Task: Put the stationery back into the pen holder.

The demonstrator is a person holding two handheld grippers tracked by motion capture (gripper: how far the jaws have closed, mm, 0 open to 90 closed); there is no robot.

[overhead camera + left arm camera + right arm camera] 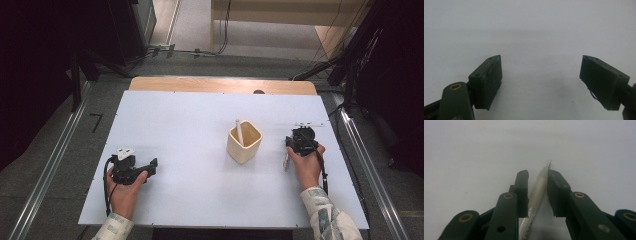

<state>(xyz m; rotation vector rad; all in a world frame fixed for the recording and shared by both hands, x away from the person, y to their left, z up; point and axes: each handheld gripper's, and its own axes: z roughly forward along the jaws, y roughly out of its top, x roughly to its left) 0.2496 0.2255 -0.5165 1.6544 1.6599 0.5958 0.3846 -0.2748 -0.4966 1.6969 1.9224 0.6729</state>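
The right gripper (537, 176) is set around a pen (537, 192) lying on the white table (190, 140); its jaws are nearly together, one pad (555, 192) touching the barrel, a slight gap remaining opposite, so that the pen can be lifted, probably toward the cream cup (244, 142), where another pen (239, 132) stands. The hand is held low at right. The left gripper (540, 75), jaws apart and holding nothing, is rested near left.

Translucent white plastic pen (537, 192) cut off at bottom edge between black right gripper (537, 176) pads, contact with left pad unclear. Thin white stick (239, 132) in cream square cup (244, 142): lower end hidden.
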